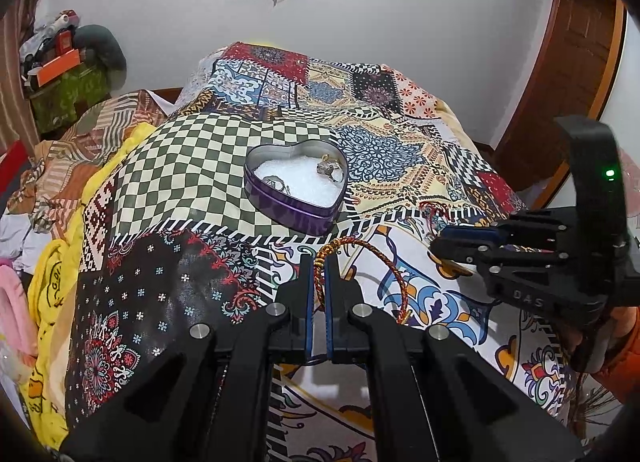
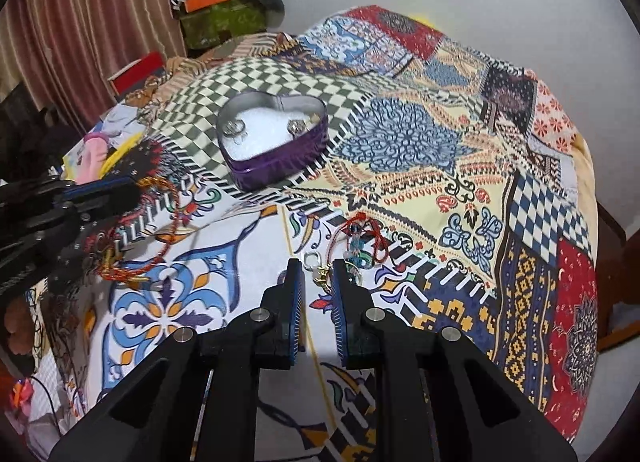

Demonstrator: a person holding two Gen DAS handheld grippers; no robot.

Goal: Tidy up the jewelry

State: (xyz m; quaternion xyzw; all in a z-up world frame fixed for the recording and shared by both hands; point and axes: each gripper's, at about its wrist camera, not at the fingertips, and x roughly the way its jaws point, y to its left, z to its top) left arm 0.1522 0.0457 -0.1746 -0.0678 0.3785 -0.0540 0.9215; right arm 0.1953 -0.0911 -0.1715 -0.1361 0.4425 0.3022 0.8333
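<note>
Your left gripper (image 1: 319, 262) pinches the red-and-gold cord bracelet (image 1: 374, 262); your right gripper (image 2: 316, 268) stands narrowly parted.
The right fingertips straddle a small gold clasp (image 2: 321, 277), pads not visibly pressing. The purple heart tin (image 1: 296, 186) sits at twelve o'clock on the patchwork bedspread (image 1: 180, 166), rings inside.

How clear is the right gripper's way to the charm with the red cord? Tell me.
Probably clear. The right gripper hangs just short of the red-cord charm, jaws slightly apart, a gold clasp between them. Nothing covers the charm; the left gripper, clamped on the braided cord bracelet, stays well aside.
</note>
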